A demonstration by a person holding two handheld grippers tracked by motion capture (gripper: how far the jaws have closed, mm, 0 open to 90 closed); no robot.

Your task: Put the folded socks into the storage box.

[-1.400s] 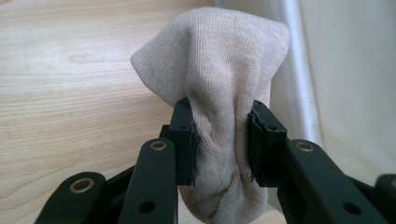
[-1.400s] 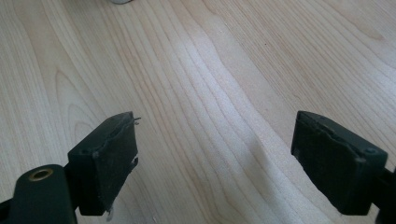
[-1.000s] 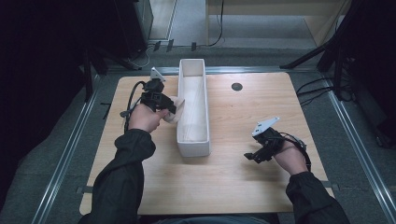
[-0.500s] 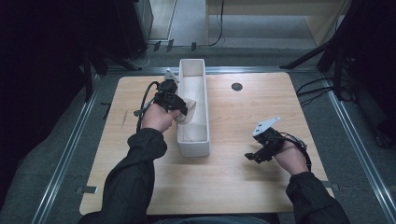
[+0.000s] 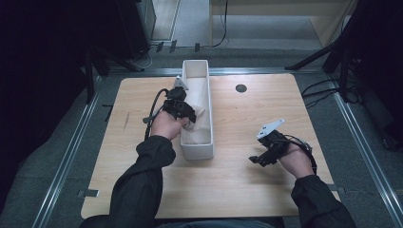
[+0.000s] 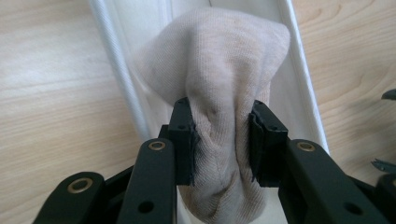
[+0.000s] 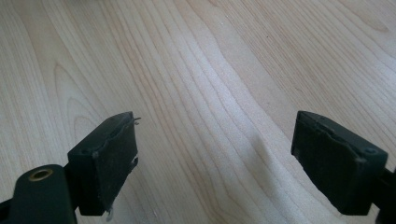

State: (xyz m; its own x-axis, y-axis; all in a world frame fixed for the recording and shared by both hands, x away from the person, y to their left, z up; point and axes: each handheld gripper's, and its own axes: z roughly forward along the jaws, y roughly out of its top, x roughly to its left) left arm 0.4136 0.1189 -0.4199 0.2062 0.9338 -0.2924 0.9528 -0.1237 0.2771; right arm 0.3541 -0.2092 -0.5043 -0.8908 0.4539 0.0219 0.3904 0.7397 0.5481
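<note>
Left gripper [image 6: 222, 135] clamped, right gripper [image 7: 215, 161] spread, apparently idle

A light wooden tabletop [image 5: 237, 190] with rounded corners is being lit evenly from above, its pale grain being shown close up in the right gripper view. A small dark round grommet [image 5: 241, 88] is being seen near its far edge. Grey floor [image 5: 43, 166] is being seen around it, with metal rails [image 5: 71, 152] running along both sides. Black cables [image 5: 328, 88] are lying on the floor at the right. Dark equipment [image 5: 133, 28] is standing at the far left, and pale wooden furniture [image 5: 285, 7] at the far right.
</note>
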